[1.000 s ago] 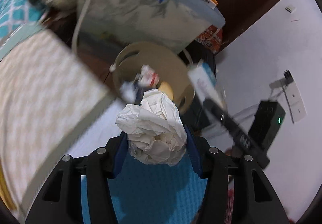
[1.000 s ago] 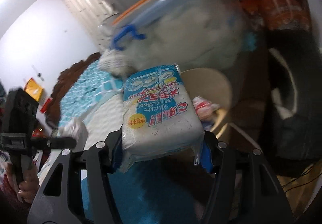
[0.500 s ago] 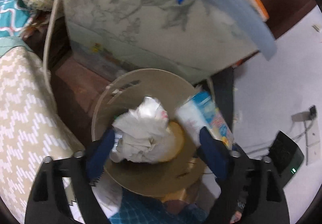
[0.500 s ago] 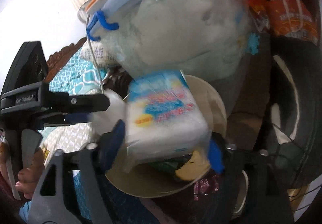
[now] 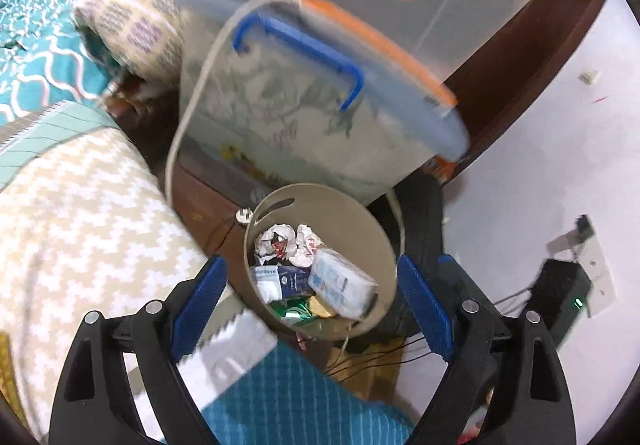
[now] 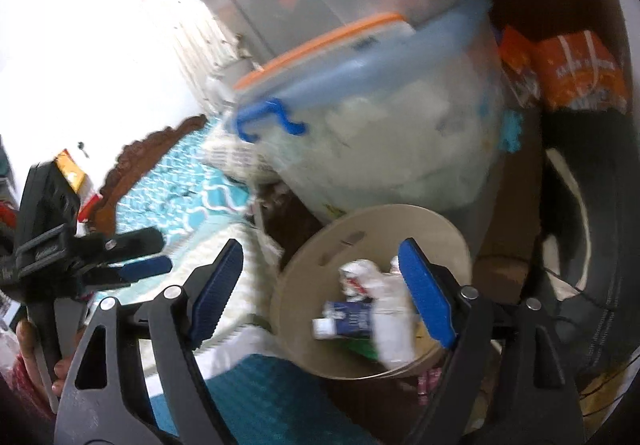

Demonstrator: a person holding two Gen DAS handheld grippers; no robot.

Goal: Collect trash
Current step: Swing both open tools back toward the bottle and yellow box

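A round beige bin stands on the floor beside the bed. In it lie crumpled white paper, a dark blue carton and a blue-and-white tissue pack. My left gripper hovers above the bin, open, with nothing between its blue pads. The right wrist view shows the same bin with the tissue pack blurred inside it. My right gripper hangs over the bin's near rim; its jaws are opening and hold nothing. The left gripper shows at the left of that view.
A clear storage box with a blue handle and orange-edged lid stands behind the bin. The zigzag-covered bed is at the left. A black device with cables sits on the floor at right. Orange packets lie behind. A hand holds the left gripper.
Both grippers have opened. The crumpled paper left the left gripper and the tissue pack left the right one; both now lie in the bin. Both grippers have drawn back from it.
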